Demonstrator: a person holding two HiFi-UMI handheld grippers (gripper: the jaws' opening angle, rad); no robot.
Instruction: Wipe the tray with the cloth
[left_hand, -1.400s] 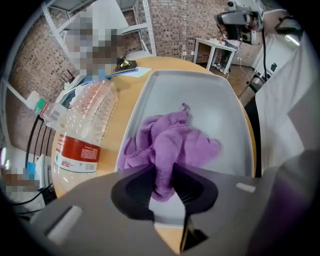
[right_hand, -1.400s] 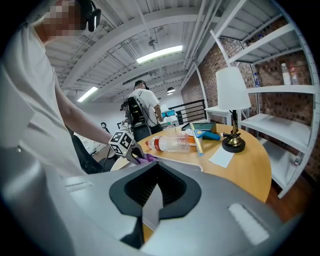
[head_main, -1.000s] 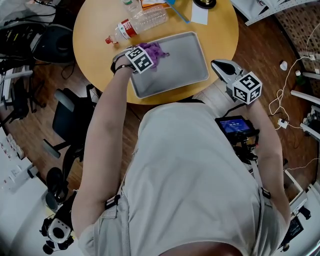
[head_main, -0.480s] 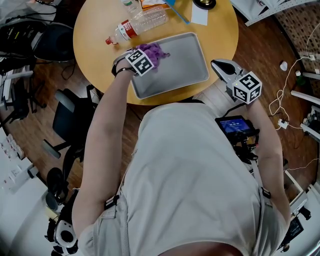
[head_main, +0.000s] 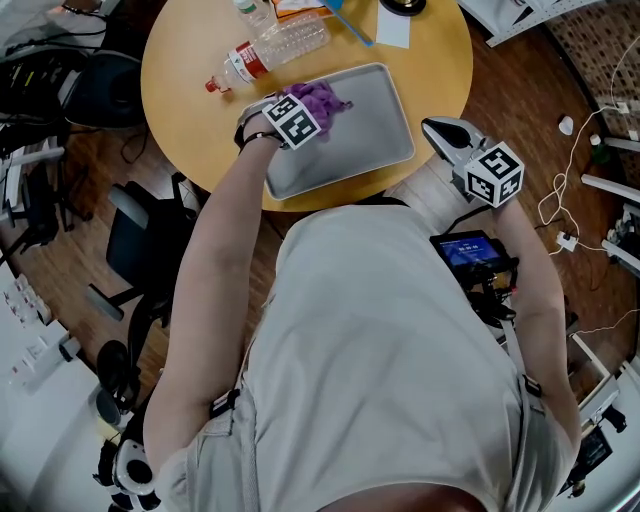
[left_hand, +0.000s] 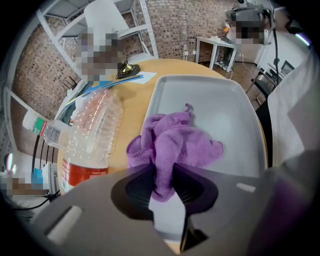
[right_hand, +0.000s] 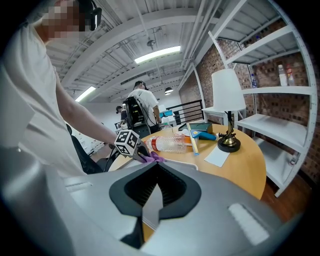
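Left gripper view | left gripper (left_hand: 162, 182) fingers (left_hand: 135, 192) clamp cloth (left_hand: 175, 145); right gripper (right_hand: 157, 192) closed, empty | risk: narrow pinch may slip while wiping tray (left_hand: 225, 100)

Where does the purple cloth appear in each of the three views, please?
Head view: the purple cloth sits upper centre, at the tray's upper-left corner.
Left gripper view: the cloth is centre, pinched in the left gripper.
Right gripper view: the cloth is a small patch left of centre.
Shared landmark: the plastic bottle lying beside the tray.

Head view dim; gripper views fisheye, dark vignette; ceiling strip light (right_hand: 157, 52) bright.
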